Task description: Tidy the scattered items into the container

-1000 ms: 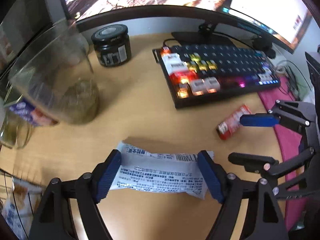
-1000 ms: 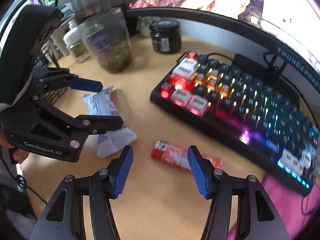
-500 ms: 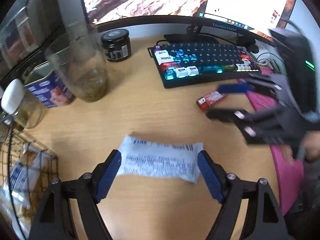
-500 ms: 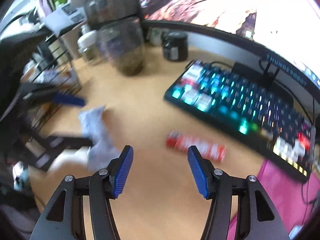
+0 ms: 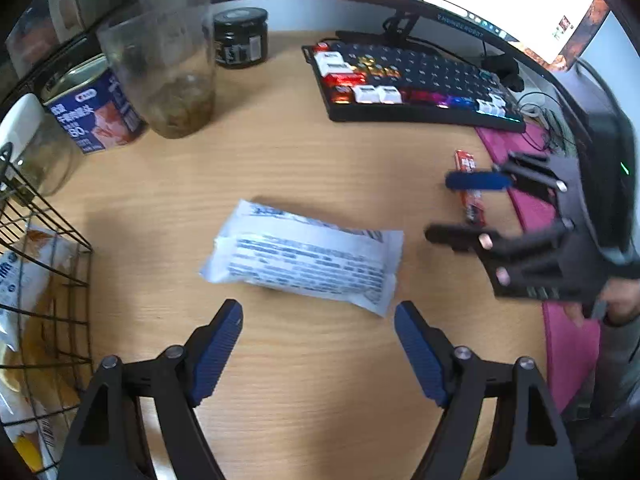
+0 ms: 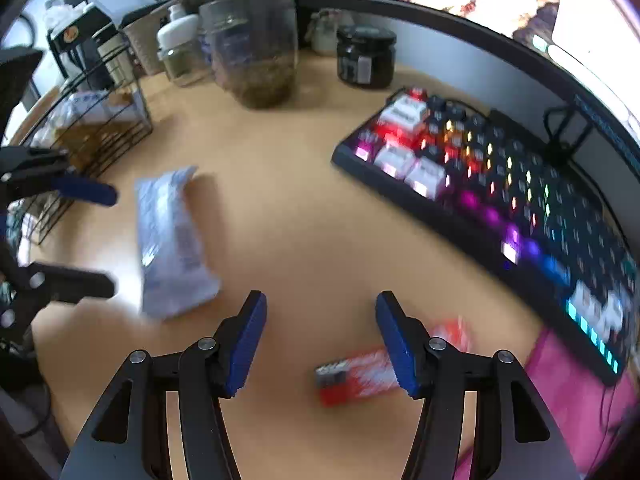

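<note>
A white snack packet [image 5: 304,256] lies flat and slightly askew on the wooden desk. My left gripper [image 5: 320,340] hovers open just short of it, with nothing between its fingers. A small red packet [image 6: 360,372] lies on the desk near the pink mat. My right gripper [image 6: 320,340] stands open over it, and its right finger covers part of the packet without pressing on it. In the left wrist view the right gripper [image 5: 464,208] straddles the red packet [image 5: 468,168]. The right wrist view shows the left gripper [image 6: 92,238] beside the white packet [image 6: 172,240].
A black wire basket [image 5: 48,240] with packets inside stands at the desk's left edge, also seen as the basket [image 6: 100,132]. A lit keyboard [image 5: 400,84], a glass jar [image 5: 172,68], a black jar [image 5: 240,38], a blue tin [image 5: 96,116] and a pink mat [image 6: 568,392] ring the work area.
The white packet sat between my left fingers; now the gripper has drawn back and the packet lies beyond the tips, turned askew. My right gripper has closed in over the red packet.
</note>
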A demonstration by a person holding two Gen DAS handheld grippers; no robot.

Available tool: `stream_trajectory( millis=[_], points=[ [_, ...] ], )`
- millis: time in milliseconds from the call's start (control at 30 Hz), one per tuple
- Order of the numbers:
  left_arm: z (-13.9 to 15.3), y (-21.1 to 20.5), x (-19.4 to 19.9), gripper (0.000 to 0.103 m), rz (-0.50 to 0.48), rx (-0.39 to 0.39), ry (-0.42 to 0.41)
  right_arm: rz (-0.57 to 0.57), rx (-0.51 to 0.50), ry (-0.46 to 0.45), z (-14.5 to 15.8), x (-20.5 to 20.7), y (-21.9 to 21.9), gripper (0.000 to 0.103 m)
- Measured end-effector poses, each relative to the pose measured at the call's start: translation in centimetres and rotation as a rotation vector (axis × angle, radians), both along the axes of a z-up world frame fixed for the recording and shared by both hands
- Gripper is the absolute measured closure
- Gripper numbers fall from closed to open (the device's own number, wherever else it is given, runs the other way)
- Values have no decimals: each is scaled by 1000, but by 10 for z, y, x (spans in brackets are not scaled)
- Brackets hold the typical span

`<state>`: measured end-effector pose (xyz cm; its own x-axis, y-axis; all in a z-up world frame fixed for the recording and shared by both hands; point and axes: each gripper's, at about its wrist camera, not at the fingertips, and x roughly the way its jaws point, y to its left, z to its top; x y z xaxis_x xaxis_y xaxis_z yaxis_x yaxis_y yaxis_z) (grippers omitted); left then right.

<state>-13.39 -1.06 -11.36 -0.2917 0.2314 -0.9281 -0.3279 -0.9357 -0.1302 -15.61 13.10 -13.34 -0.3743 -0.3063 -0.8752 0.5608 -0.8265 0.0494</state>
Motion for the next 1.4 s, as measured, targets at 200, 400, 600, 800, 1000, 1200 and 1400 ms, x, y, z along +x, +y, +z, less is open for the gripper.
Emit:
stream_trajectory(
  millis=[200,400,600,800,1000,1200,1400],
  points=[
    [0,9,-3,22,9,-61,19,-55,-50,23,19,41,17,45],
    [11,28,-18,22,-200,-192,156,-150,-129,3,27,47,37,45],
    [1,41,-22,22,-378,-274,155,-153,-123,-11,25,53,40,45],
    [-11,29,-33,18,-350,-189,42,-150,-171,-48,24,53,40,45],
    [-2,9,-31,18,-265,-98,32,-9,-209,-91,22,65,11,45],
    [21,-17,-39,18,-139,1,89,100,-267,-113,21,72,-15,45],
    [11,-10,-66,18,-78,-50,111,242,-297,-94,21,82,-61,45]
  ],
)
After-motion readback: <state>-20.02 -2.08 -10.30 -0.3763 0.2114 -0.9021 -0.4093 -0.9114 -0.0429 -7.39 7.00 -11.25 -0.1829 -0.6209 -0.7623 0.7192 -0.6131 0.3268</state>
